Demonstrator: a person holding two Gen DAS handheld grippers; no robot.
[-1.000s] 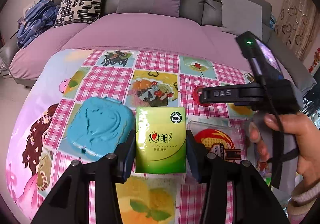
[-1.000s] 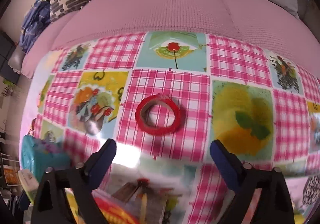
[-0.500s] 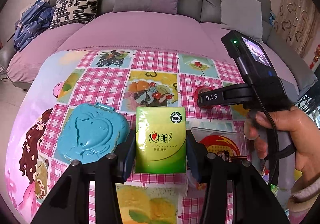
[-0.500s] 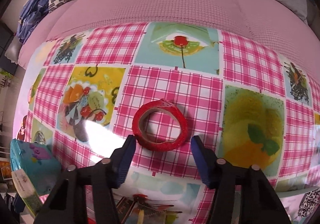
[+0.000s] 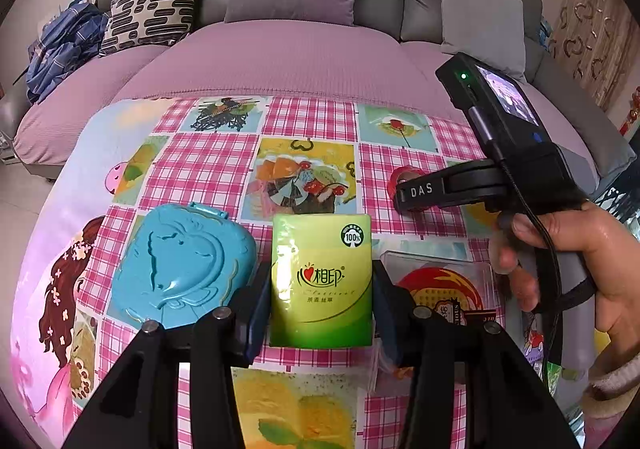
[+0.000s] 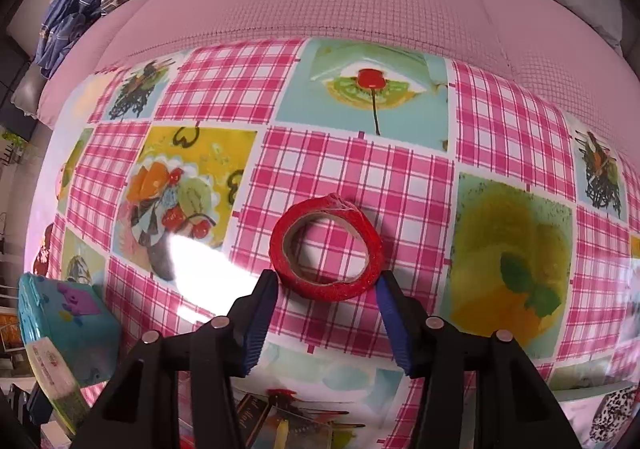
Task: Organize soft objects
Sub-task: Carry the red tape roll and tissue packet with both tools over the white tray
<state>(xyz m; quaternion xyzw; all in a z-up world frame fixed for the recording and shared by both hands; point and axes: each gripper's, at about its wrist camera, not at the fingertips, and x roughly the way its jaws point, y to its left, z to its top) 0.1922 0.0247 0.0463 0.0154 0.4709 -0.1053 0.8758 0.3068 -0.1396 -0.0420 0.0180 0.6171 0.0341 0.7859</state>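
Red tape roll [image 6: 326,249] lying flat on the bench [image 6: 352,165], caught at its near rim between the fingers of the right gripper [image 6: 325,287], which have just been closing to about half width, pads touching either side. Likely to slip or tip out on lifting: shallow hold, near edge only, hard glossy rim. Green tissue pack [image 5: 320,249] squeezed mid-width in the left gripper [image 5: 320,305], above the bench beside the blue case [image 5: 180,265]. Soft, so liable to crumple or slide out if tilted.
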